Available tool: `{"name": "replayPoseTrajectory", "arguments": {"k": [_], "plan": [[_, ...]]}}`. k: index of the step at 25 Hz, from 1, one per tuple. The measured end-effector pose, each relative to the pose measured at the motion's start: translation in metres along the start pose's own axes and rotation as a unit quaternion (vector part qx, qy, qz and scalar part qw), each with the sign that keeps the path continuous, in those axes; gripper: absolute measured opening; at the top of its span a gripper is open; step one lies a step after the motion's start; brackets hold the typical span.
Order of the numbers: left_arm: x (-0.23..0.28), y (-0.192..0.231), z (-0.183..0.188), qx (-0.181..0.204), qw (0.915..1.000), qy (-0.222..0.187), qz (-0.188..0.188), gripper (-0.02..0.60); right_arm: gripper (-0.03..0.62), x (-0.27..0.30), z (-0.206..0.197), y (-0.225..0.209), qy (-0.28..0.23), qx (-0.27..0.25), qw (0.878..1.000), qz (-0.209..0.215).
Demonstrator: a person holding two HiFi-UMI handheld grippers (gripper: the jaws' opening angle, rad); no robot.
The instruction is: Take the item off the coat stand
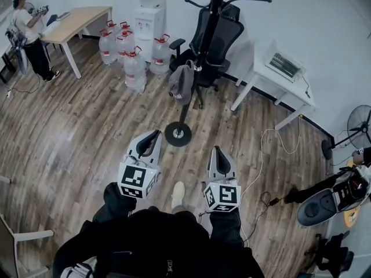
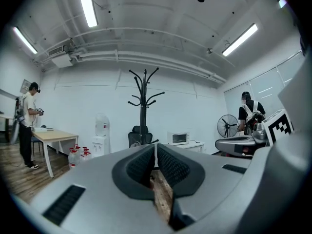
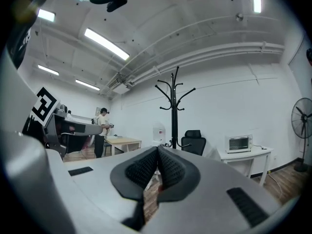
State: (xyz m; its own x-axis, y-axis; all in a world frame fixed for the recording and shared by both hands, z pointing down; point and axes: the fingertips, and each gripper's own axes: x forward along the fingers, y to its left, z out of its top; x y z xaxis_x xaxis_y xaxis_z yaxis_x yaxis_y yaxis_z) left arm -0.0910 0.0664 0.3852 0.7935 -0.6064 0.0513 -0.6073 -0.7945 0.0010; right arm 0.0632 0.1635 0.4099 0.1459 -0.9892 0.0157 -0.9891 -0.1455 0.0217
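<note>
A black coat stand (image 1: 200, 57) rises from a round base on the wooden floor, ahead of me. A grey item (image 1: 182, 81) hangs from one of its lower hooks, about halfway up the pole. Both grippers are held low in front of my body, well short of the stand. My left gripper (image 1: 155, 134) is shut with nothing in it, and so is my right gripper (image 1: 217, 150). The stand (image 2: 143, 106) appears upright beyond the closed left gripper (image 2: 155, 149). It also stands (image 3: 174, 106) past the closed right gripper (image 3: 157, 152); the hanging item is hidden behind the jaws there.
A black office chair (image 1: 215, 35) stands right behind the stand. Several water bottles (image 1: 132, 54) and a dispenser (image 1: 149, 17) are at the back left. A white desk (image 1: 272, 80) with a small oven is at right. A person (image 1: 28, 35) stands by a wooden table (image 1: 81, 17). A cable (image 1: 262, 155) lies on the floor.
</note>
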Motion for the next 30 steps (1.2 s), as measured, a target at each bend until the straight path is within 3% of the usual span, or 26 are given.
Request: {"name": "replayPoseTrajectory", "arguments": {"k": [14, 30], "plan": [[0.139, 0.041, 0.006, -0.007, 0.9973, 0.010, 0.073, 0.037, 0.016, 0.162, 0.001, -0.070, 0.005, 0.001, 0.996, 0.086], [0.206, 0.069, -0.002, -0.006, 0.9898, 0.013, 0.142, 0.037, 0.015, 0.254, -0.009, -0.101, -0.001, 0.006, 0.988, 0.154]]}}
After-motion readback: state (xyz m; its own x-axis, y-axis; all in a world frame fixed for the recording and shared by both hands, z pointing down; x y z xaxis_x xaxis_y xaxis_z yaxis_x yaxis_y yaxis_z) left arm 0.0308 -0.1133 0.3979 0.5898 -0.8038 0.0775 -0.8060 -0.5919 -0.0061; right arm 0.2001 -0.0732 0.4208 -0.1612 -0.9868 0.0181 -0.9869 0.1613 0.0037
